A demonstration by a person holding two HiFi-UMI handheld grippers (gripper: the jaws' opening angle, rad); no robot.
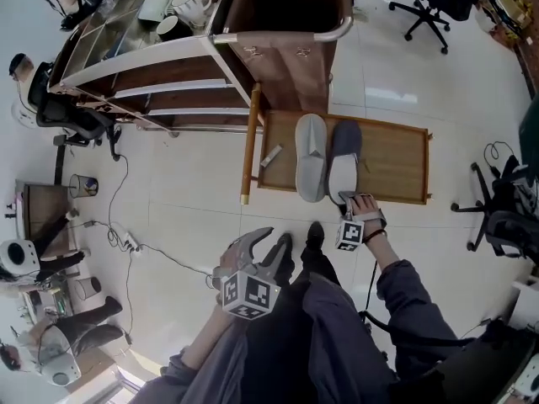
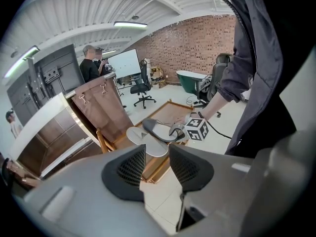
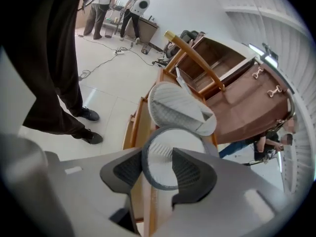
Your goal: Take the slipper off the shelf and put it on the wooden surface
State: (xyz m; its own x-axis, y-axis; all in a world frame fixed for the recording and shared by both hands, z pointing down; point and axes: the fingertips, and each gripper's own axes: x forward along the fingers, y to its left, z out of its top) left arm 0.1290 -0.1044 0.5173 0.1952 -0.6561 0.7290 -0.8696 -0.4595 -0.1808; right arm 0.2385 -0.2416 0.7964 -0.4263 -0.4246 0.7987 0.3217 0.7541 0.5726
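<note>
The right gripper [image 3: 158, 166] has its jaws about half apart, loosely astride the heel of the dark grey slipper [image 1: 344, 160], which lies at the near edge of the wooden surface [image 1: 394, 165] just beside a light grey slipper [image 1: 311, 168], while the left gripper [image 2: 157, 158] shows a narrow, empty gap.

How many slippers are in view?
2. A light slipper lies on the wooden tray. A darker slipper lies beside it, heel between the fingers of the right gripper. The shelf may hide more.
</note>
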